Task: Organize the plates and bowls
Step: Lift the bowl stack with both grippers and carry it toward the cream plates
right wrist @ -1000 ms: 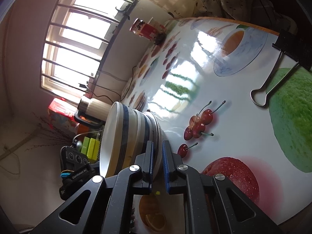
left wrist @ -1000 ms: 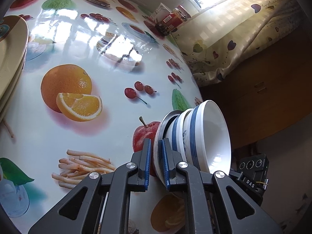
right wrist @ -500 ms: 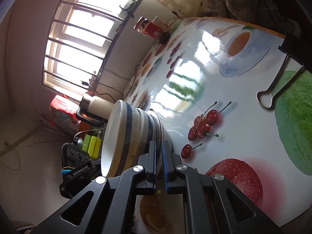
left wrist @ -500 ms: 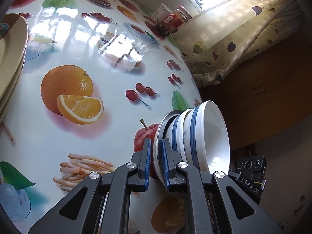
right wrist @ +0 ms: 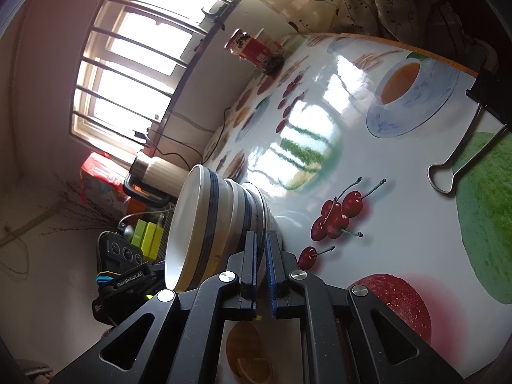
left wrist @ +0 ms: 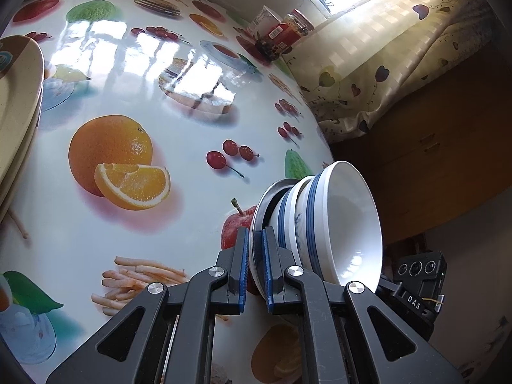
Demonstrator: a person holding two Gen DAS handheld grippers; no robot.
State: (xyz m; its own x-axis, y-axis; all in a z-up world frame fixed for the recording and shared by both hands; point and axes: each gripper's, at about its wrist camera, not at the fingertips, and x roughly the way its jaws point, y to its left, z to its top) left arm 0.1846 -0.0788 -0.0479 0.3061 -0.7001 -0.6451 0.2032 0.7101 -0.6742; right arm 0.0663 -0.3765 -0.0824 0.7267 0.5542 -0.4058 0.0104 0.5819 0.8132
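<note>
Stack: metal plate bearing nested blue-banded bowls, lower centre of both views, above fruit-print tabletop. Left gripper and right gripper: jaws clenched on opposite plate rims. Beige plates, left edge. Binder clip, right edge.

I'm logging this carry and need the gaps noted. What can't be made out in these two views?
- Plate, both views: mostly hidden behind the bowls and the jaws.
- Bowl count: nested rims overlap, so it's uncertain.
- Beige plates, left view: cut off by the frame edge.
- Jar label: too small to read.
</note>
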